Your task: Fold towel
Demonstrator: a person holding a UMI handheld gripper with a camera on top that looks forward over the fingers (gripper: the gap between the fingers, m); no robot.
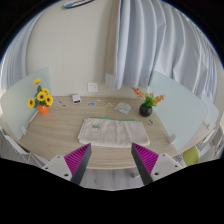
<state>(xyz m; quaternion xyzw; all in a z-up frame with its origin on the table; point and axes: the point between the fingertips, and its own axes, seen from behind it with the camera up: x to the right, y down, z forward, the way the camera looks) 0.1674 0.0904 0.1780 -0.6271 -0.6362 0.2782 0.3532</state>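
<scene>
A pale folded towel lies flat on the wooden table, near the middle, just beyond my fingers. My gripper is open, its two fingers with magenta pads spread wide near the table's front edge, with nothing between them. The towel is apart from both fingers.
A pot of yellow flowers stands at the far left and a dark vase with orange flowers at the far right. Small items lie at the table's back. Curtains hang behind. A yellow-green object sits at the right edge.
</scene>
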